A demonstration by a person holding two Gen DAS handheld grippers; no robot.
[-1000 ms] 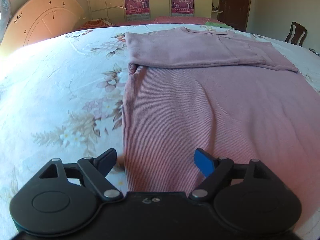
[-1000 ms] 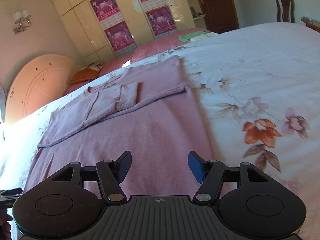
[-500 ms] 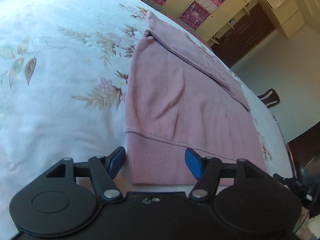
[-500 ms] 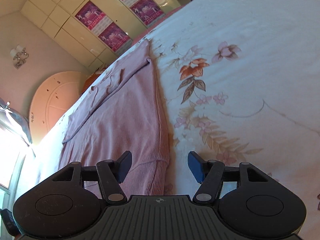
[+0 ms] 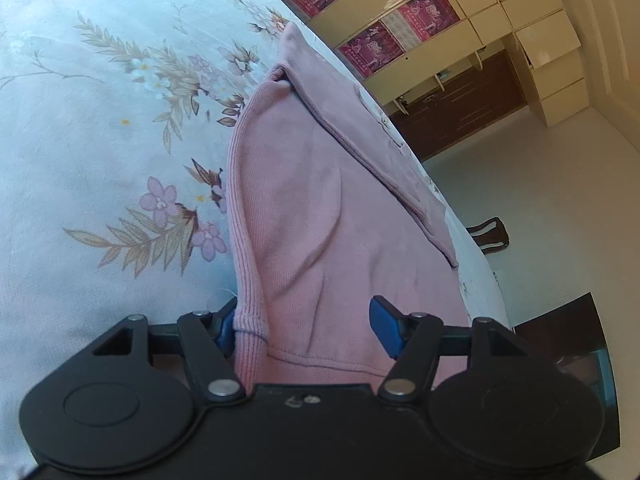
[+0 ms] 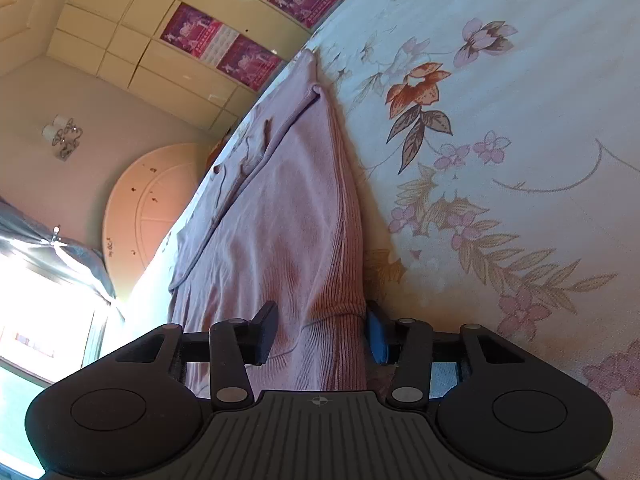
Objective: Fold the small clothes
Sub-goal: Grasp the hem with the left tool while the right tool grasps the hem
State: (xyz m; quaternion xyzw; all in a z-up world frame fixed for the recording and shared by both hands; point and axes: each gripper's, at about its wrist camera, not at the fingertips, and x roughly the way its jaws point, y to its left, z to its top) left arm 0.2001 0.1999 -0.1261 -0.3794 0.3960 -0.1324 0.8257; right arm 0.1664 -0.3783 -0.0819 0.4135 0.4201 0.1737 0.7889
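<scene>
Soft, light pink ribbed-knit sweater [image 5: 320, 216] is spread on the floral bed sheet [image 5: 100, 120]. Its hem corners are straddled by the left claw [image 5: 302, 328] and right claw [image 6: 320, 330], jaws apart, closing; limp drooping is expected.

The pink sweater's [image 5: 320, 216] hem corner hides most of the left gripper's [image 5: 306, 328] left fingertip [image 5: 225, 326]. A dark chair [image 5: 490, 236] shows only its top rail behind the floral bedspread [image 5: 100, 120]; the wardrobe posters' [image 6: 240, 40] print is too small to read.
</scene>
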